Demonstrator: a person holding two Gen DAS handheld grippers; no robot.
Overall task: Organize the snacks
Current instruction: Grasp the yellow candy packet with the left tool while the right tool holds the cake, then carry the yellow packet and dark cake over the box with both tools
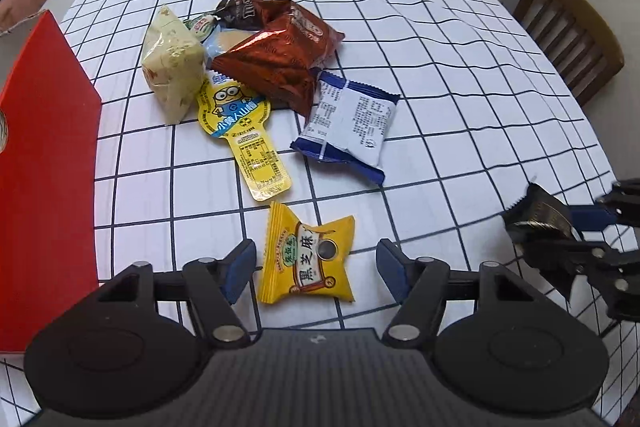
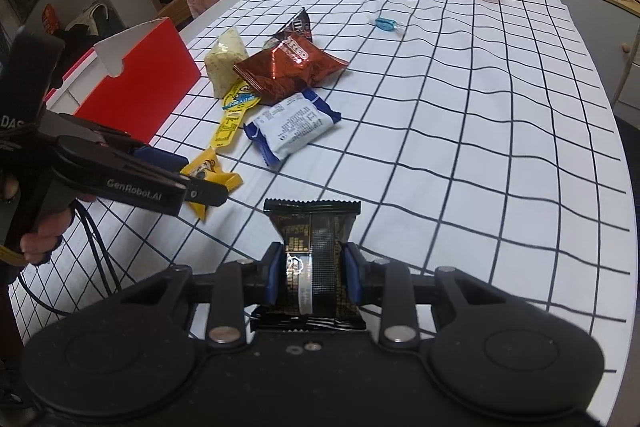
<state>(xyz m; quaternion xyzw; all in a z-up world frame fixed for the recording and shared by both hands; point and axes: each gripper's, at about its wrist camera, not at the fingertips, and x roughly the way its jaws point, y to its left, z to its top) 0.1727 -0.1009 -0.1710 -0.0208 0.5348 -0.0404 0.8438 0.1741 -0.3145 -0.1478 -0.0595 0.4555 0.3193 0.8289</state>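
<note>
Yellow sesame packet (image 1: 307,259) lies flat between the spread fingers of the left gripper (image 1: 316,267), nearer the camera than the red-brown Oreo bag (image 1: 280,55) (left wrist view). Right wrist view: the right gripper (image 2: 313,273) pinches a black snack packet (image 2: 314,259) on both sides, well nearer than the Oreo bag (image 2: 290,67), with the red box (image 2: 144,87) to that bag's left.

I see a loose snack pile (image 1: 256,67) mid-tabletop, a yellow sesame packet (image 1: 306,255) flat near the front edge, my black packet (image 2: 314,263) pinched upright.
</note>
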